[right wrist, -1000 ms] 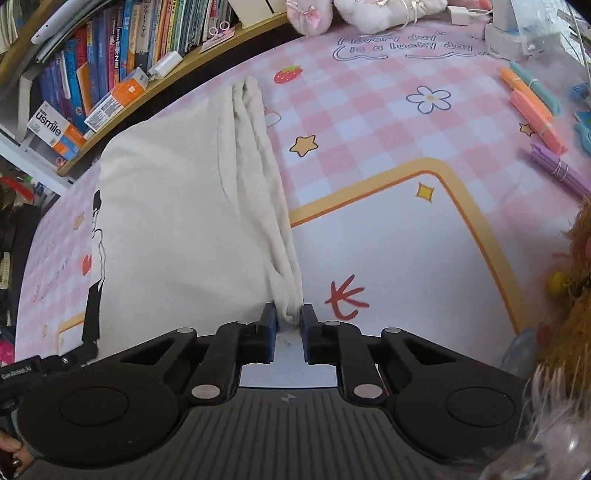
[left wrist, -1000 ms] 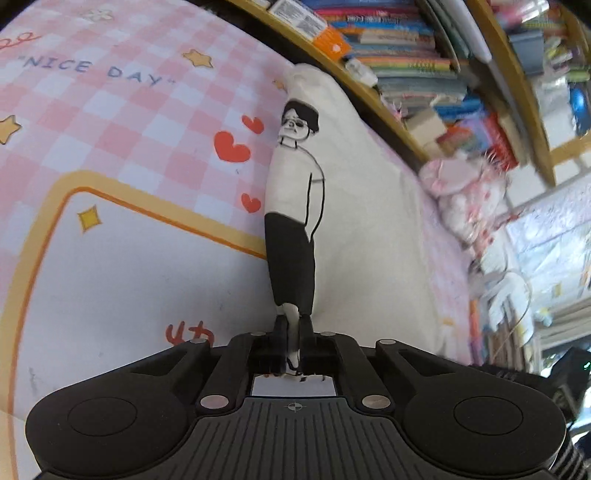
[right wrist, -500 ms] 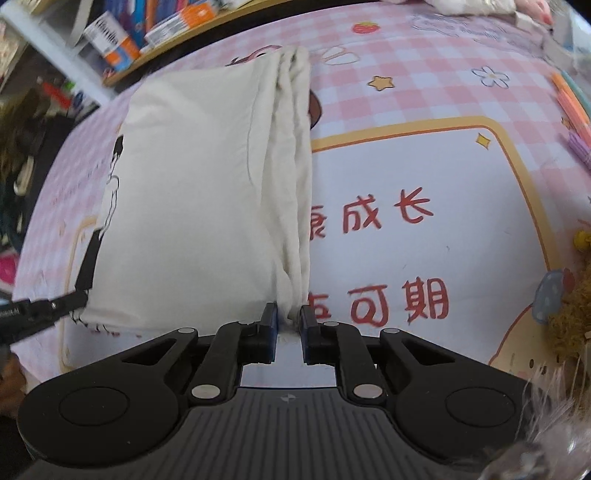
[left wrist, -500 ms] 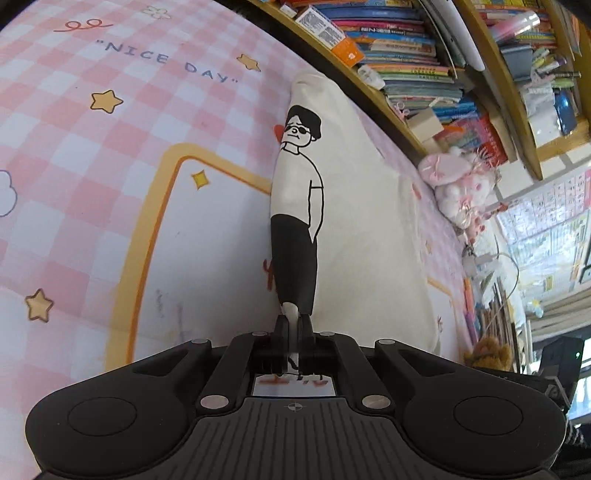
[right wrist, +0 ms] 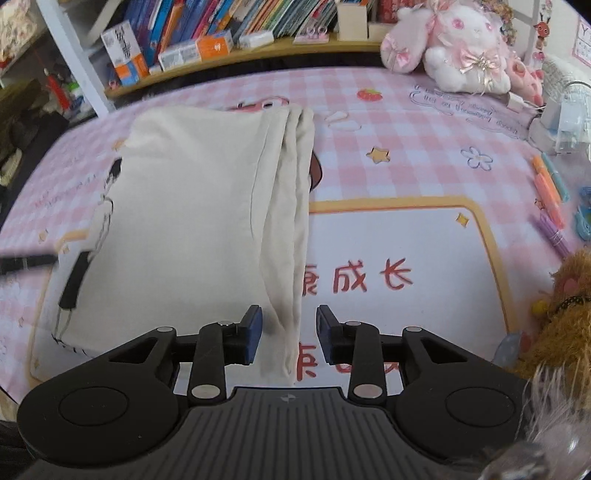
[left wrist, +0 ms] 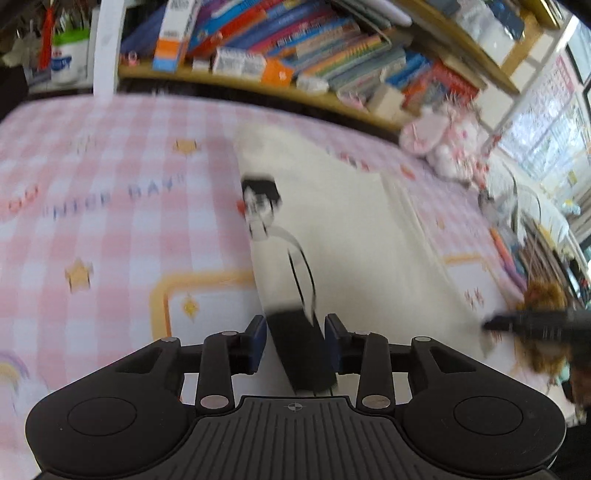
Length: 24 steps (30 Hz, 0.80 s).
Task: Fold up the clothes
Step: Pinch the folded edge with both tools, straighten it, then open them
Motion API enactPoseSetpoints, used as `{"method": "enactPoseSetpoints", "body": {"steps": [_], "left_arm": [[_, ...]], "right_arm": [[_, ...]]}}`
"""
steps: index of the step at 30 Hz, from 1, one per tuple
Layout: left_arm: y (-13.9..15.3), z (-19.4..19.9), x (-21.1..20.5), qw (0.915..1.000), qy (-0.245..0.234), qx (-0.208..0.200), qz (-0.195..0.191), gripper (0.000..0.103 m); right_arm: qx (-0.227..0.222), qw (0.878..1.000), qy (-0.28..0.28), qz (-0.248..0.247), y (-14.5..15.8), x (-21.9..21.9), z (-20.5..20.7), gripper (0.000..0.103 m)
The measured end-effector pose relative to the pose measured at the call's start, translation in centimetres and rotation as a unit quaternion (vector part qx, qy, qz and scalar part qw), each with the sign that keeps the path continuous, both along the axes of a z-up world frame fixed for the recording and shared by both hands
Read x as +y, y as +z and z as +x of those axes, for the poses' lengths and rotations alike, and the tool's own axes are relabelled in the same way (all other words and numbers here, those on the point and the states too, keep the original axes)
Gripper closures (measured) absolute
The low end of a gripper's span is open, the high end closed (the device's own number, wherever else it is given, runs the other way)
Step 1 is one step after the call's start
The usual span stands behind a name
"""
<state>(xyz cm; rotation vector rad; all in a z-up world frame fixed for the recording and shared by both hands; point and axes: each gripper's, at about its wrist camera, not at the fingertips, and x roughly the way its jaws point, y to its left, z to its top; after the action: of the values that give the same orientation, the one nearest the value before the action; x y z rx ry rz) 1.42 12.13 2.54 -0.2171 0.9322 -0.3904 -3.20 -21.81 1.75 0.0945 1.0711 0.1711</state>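
Cream garment point(right wrist: 192, 206): folded to a rectangle, flat on the pink checked mat point(right wrist: 424, 122), printed cartoon figure point(left wrist: 269, 236) along one long edge, bunched layered folds along the other.

Left gripper point(left wrist: 295, 341): jaws opening, parted; the figure-printed edge runs up between the blue pads point(left wrist: 258, 343), which stand clear of the cloth on both sides. Nothing gripped.

Right gripper point(right wrist: 289, 334): jaws opening, parted; the near corner of the bunched edge lies between the fingers, pads not pressing it. Nothing gripped.

Surroundings: bookshelf point(right wrist: 207, 29) behind the mat, pink plush rabbit point(right wrist: 458, 44) at far right, brown plush toy point(right wrist: 569, 310) near right.
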Motion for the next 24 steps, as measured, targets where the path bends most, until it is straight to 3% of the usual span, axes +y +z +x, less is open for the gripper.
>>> {"method": "enactPoseSetpoints", "body": {"steps": [5,6,7,9,16,24], "left_arm": [[-0.1,3.9,1.1,0.9994,0.026,-0.021,0.001,0.068],[-0.2,4.8,1.4,0.9992,0.033,-0.021,0.000,0.064],[-0.4,5.7,1.7,0.9988,0.043,-0.023,-0.002,0.053],[-0.7,7.5,2.4,0.9976,0.065,-0.026,-0.004,0.044],[-1.8,14.0,3.2,0.9917,0.081,-0.016,-0.099,0.049],[-4.5,19.7,2.5,0.9843,0.095,0.033,-0.145,0.050]], "right_arm": [[0.020,1.000,-0.005,-0.006,-1.3,0.4,0.3,0.074],[0.021,1.000,-0.006,-0.007,-1.3,0.5,0.3,0.074],[0.021,1.000,-0.005,-0.010,-1.3,0.6,0.3,0.074],[0.021,1.000,-0.003,-0.016,-1.4,1.0,0.4,0.074],[0.021,0.999,-0.001,-0.032,-1.3,1.4,0.4,0.074],[0.022,0.999,-0.013,-0.038,-1.3,1.7,0.3,0.074]]}}
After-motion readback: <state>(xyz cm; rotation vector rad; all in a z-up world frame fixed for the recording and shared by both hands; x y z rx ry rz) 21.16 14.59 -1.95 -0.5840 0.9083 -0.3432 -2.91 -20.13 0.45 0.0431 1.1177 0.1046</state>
